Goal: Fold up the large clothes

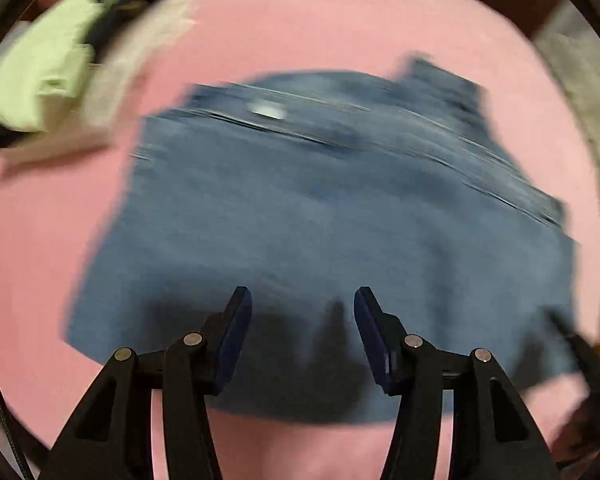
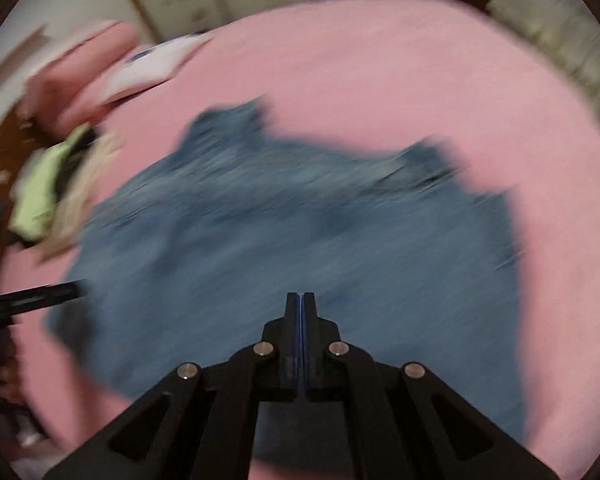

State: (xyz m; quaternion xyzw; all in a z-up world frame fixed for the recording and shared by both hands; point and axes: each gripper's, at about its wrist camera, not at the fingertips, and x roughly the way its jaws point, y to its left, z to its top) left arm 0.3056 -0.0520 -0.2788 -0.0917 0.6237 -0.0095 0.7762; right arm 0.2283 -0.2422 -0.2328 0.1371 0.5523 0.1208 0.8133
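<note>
One blue denim garment [image 1: 324, 216] lies spread on one pink sheet [image 1: 340, 32], and both wrist views are smeared by motion blur. Two grippers work over it. The left gripper [image 1: 303, 300] hangs above the near edge of the denim with its two blue-padded fingers [image 1: 236, 332] set wide apart and nothing between them. The right gripper [image 2: 301, 300] sits over the near middle of the denim [image 2: 284, 240] with its fingers pressed together; the blur and the angle hide whether any cloth is pinched, so I cannot tell.

Beyond the denim's far left corner lies one pile of other clothes [image 1: 48, 68]: a pale green piece on top, a beige piece beside it, something dark between.

The left wrist view alone shows a small white label [image 1: 269, 111] near the denim's far seam. The right wrist view alone shows the left gripper's black finger [image 2: 36, 296] coming in at the denim's left edge, a white paper-like item [image 2: 156, 64] on the pink sheet [image 2: 380, 60] beyond the denim, and a pale quilted fabric [image 2: 560, 40] past the sheet's far right edge.
</note>
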